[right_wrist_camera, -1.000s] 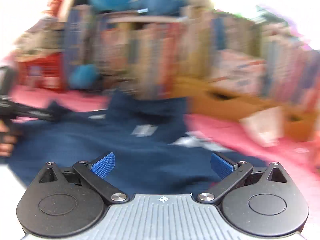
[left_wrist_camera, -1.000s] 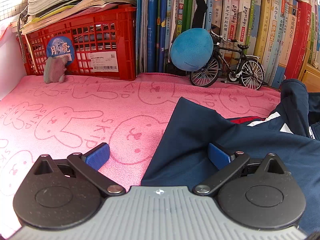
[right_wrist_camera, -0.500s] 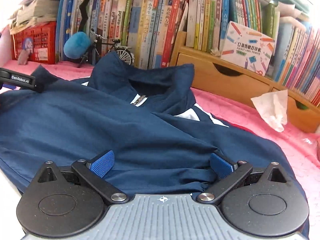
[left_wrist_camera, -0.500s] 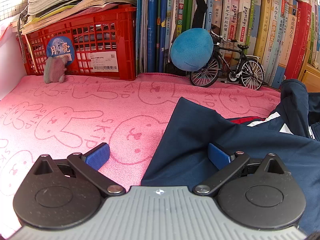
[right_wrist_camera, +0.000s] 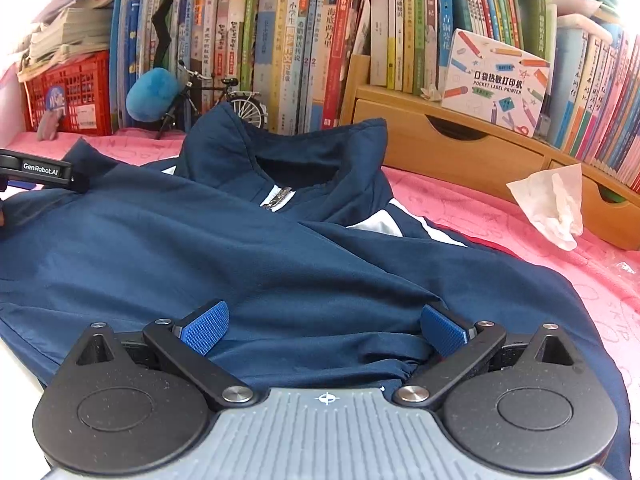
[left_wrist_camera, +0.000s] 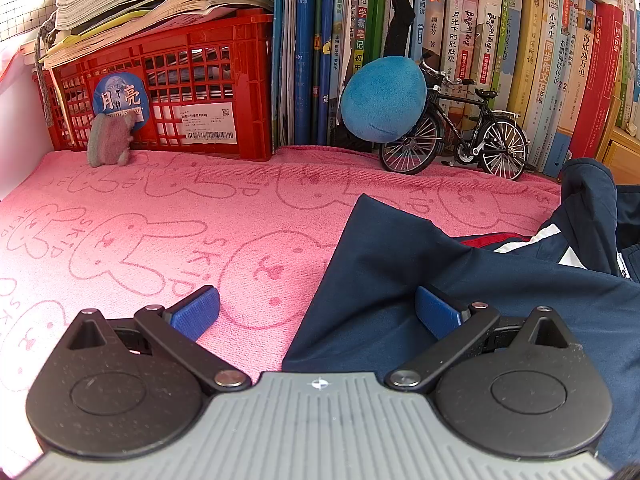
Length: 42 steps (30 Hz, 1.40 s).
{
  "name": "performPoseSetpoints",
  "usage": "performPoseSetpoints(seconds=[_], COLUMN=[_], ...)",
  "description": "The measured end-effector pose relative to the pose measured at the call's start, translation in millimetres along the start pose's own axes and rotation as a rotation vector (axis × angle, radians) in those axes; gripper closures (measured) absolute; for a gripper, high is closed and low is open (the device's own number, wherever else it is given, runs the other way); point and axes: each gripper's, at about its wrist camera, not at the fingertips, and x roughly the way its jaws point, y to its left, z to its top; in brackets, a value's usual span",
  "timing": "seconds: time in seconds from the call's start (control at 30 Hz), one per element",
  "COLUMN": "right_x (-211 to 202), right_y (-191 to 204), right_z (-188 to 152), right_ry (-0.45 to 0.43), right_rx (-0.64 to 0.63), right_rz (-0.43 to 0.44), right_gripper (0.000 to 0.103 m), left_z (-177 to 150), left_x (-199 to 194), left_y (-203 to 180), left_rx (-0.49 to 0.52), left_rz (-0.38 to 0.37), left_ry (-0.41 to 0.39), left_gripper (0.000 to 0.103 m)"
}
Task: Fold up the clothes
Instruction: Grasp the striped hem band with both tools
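A dark blue zip-up jacket with white and red stripes (right_wrist_camera: 256, 264) lies spread out on a pink towel with bunny drawings (left_wrist_camera: 160, 216). The left gripper (left_wrist_camera: 316, 312) has its blue fingers wide apart, with nothing held. One finger is over the towel and the other over the jacket's edge. The right gripper (right_wrist_camera: 324, 326) is spread wide too, over a bunched fold of the jacket. A small black toy bicycle (left_wrist_camera: 452, 136) stands near the books (left_wrist_camera: 540, 60) behind.

pink towel (left_wrist_camera: 160, 208) – packed bookshelf (right_wrist_camera: 304, 40) behind.
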Motion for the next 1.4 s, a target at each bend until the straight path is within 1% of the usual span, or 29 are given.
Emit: performPoseSetpoints(seconds=[0.1,0.17,0.2,0.23,0.27,0.3,0.33,0.4,0.47,0.5,0.53,0.57,0.6,0.73,0.77,0.83,0.9,0.93,0.97,1.0,1.03,1.07,1.1,1.13,1.17,1.2,1.3,1.37,1.4], right_x=[0,-3,-4,-5,-5,-6,-8,-12,-20,-23,-24,-23,-16,14,20,23,22,20,15,13,9,2,-6,-26,-49,-71,-136,-167,-178], right_y=[0,0,-2,-5,-14,-26,-37,-34,-11,0,9,17,24,52,56,57,46,38,26,18,10,0,-11,-25,-38,-48,-71,-71,-67], right_z=[0,-1,-4,-8,-10,-13,-8,4,13,18,24,30,33,40,38,32,23,15,7,1,-4,-7,-8,-10,-11,-15,-30,-45,-54], right_ry=[-0.001,-0.022,-0.039,-0.057,-0.066,-0.072,-0.041,-0.027,-0.127,-0.168,-0.174,-0.154,-0.122,0.014,0.032,0.021,0.025,0.019,-0.016,-0.024,-0.037,-0.041,-0.041,-0.069,-0.103,-0.140,-0.238,-0.267,-0.264], right_rx=[-0.002,-0.083,-0.147,-0.215,-0.238,-0.251,-0.191,-0.134,-0.182,-0.189,-0.173,-0.138,-0.097,0.065,0.079,0.062,0.032,-0.001,-0.044,-0.104,-0.169,-0.199,-0.219,-0.182,-0.129,-0.099,-0.046,-0.033,-0.014], right_rz=[0.001,-0.019,-0.126,-0.258,-0.319,-0.360,-0.337,-0.363,-0.427,-0.409,-0.332,-0.215,-0.118,0.240,0.263,0.252,0.185,0.118,0.045,-0.078,-0.242,-0.343,-0.426,-0.393,-0.330,-0.293,-0.196,-0.111,-0.060], right_gripper=[0.000,0.001,0.001,0.000,0.000,0.000,0.000,0.000,0.000,0.000,0.000,0.000,0.000,0.000,0.000,0.000,0.000,0.000,0.000,0.001,0.001,0.001,0.000,0.001,0.001,0.000,0.000,0.000,0.000], left_z=[0,0,0,0,0,0,0,0,1,1,1,1,1,1,1,1,1,1,2,2,2,2,2,1,1,0,-12,-32,-46], left_x=[0,0,0,0,0,0,0,0,0,0,0,0,0,0,0,0,0,0,0,-1,-1,-3,-6,-13,-20,-32,-84,-128,-146], left_y=[0,0,0,0,0,0,0,0,0,0,0,0,0,0,0,-1,0,0,0,0,0,1,3,4,5,8,17,15,8], left_rx=[0.000,-0.001,-0.001,-0.002,-0.002,-0.003,-0.003,-0.004,-0.004,-0.004,-0.004,-0.004,-0.004,-0.004,-0.005,-0.005,-0.005,-0.005,-0.005,-0.005,-0.005,-0.005,-0.005,-0.007,-0.010,-0.021,-0.035,0.002,0.040], left_rz=[0.000,-0.001,-0.001,-0.001,-0.001,0.000,0.001,0.002,0.001,0.001,0.001,0.001,0.001,0.001,0.000,0.001,0.000,0.000,0.001,0.001,-0.002,-0.015,-0.025,-0.024,-0.028,-0.057,-0.200,-0.280,-0.301], left_ry=[0.000,0.000,0.000,0.000,0.000,0.000,0.000,0.000,0.000,0.000,0.000,0.000,0.000,0.000,0.000,0.000,0.001,0.000,0.000,0.000,-0.001,-0.003,-0.006,-0.009,-0.015,-0.029,-0.085,-0.135,-0.140], left_gripper=[0.000,0.000,0.000,0.000,0.000,0.000,0.000,0.000,0.000,0.000,0.000,0.000,0.000,0.000,0.000,0.000,0.000,0.000,0.000,0.000,0.000,0.000,0.000,0.000,0.001,0.001,0.001,0.001,0.001])
